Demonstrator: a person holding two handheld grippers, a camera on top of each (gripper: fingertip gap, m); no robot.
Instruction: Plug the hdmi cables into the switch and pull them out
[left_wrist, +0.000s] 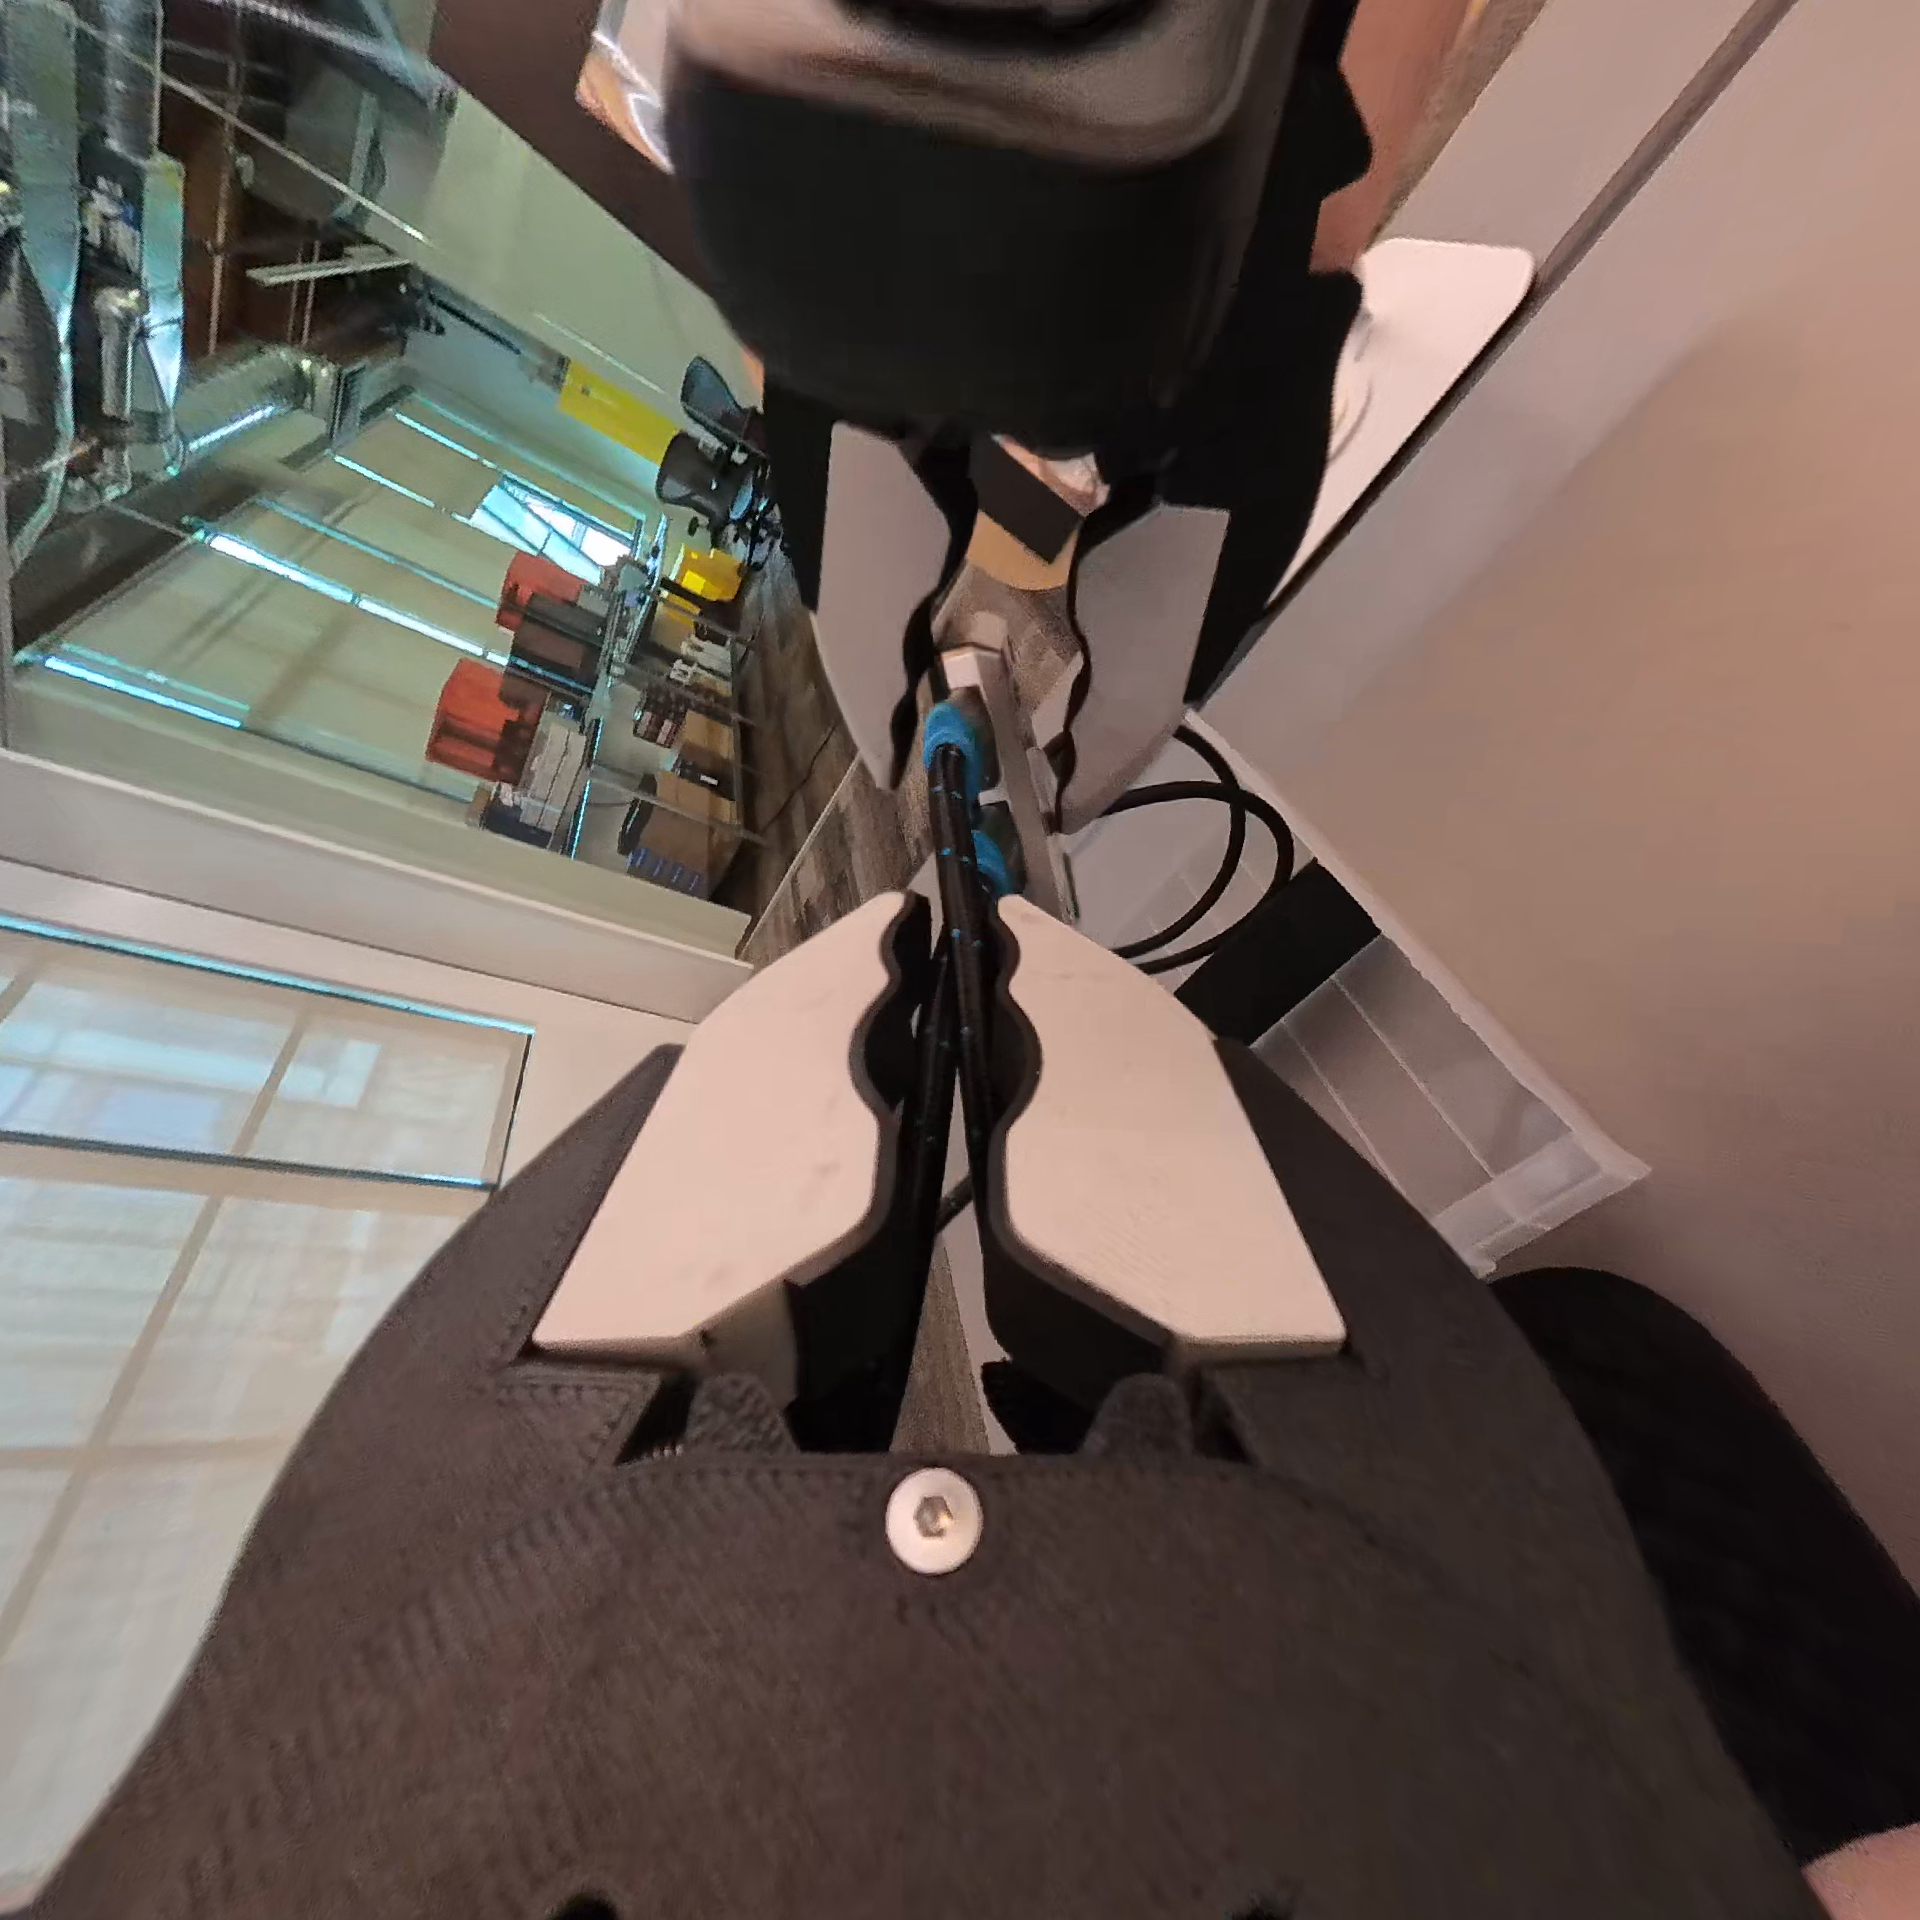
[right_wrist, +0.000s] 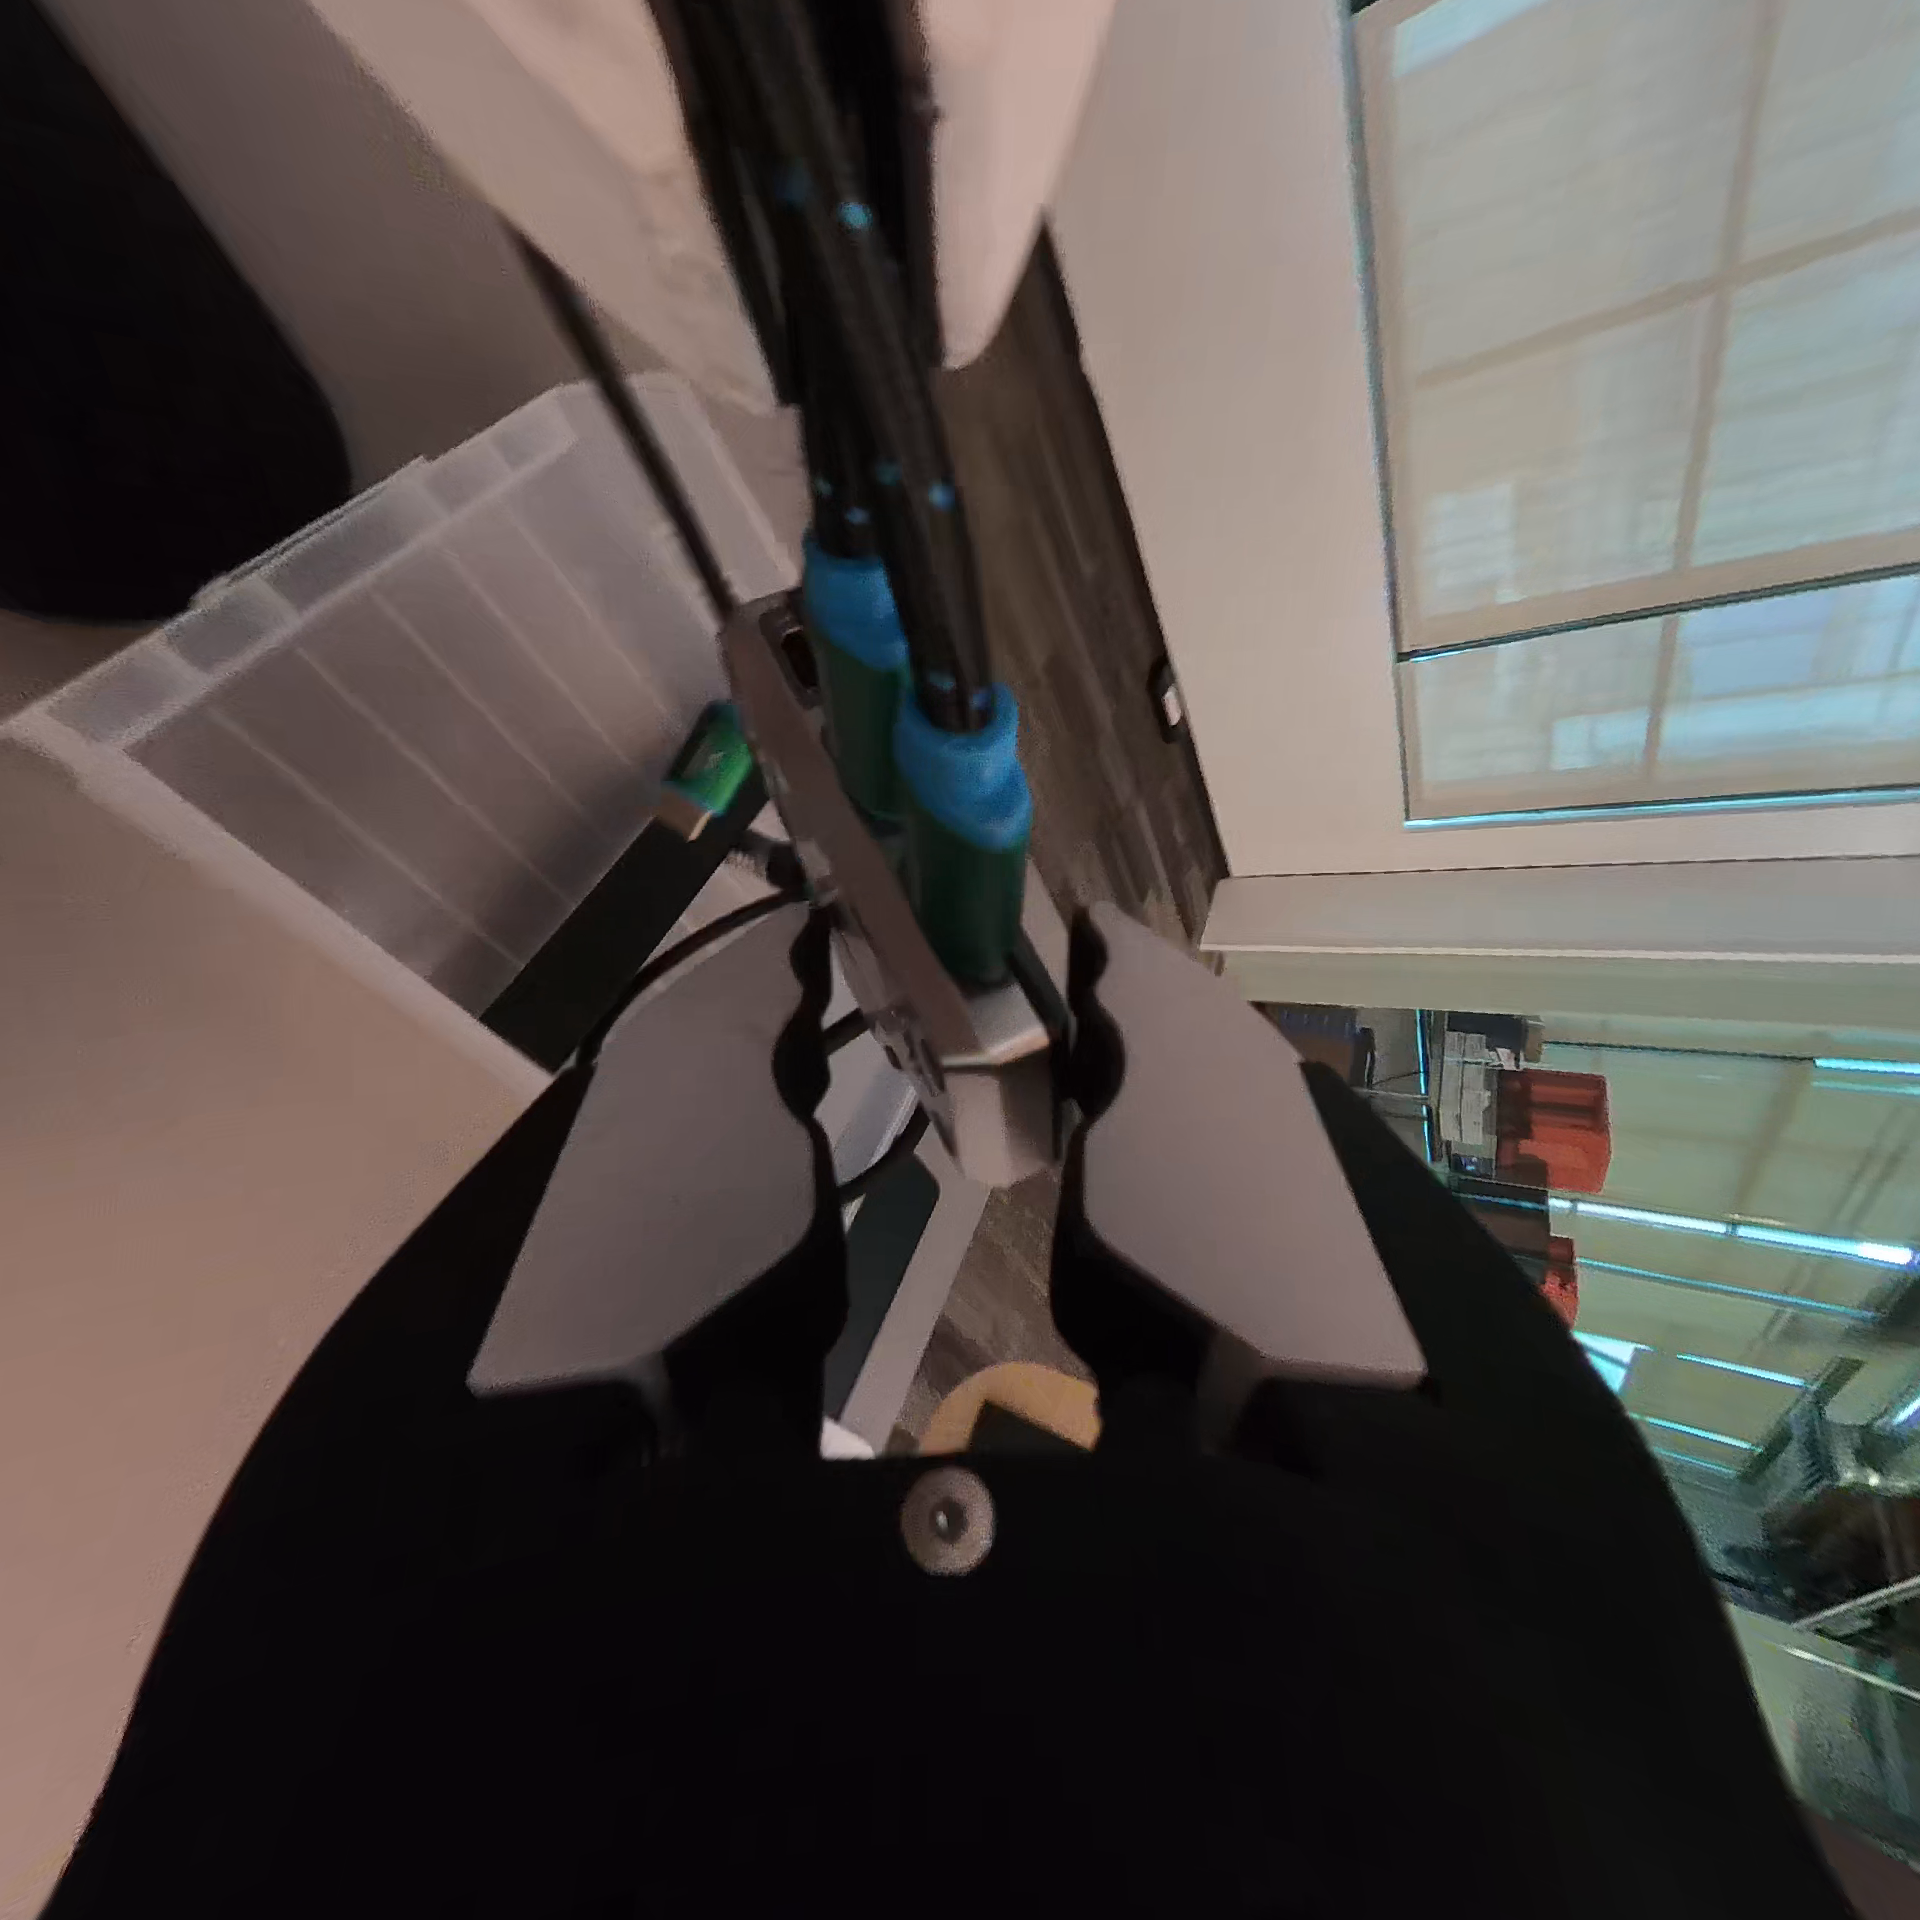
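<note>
Gripping one end of the slim silver metal switch (right_wrist: 914, 966), right gripper (right_wrist: 948, 961); its long axis runs away from the camera. Two green-bodied HDMI plugs (right_wrist: 961, 831) with blue collars sit side by side in it. Left gripper (left_wrist: 956, 914) pinches two braided black cables (left_wrist: 951, 1029). Third green plug (right_wrist: 712, 769) lies loose near a clear plastic bin (right_wrist: 395, 665).

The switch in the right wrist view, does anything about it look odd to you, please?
Yes: one green plug hangs loose beside the switch, unplugged, while two others sit in their ports.
</note>
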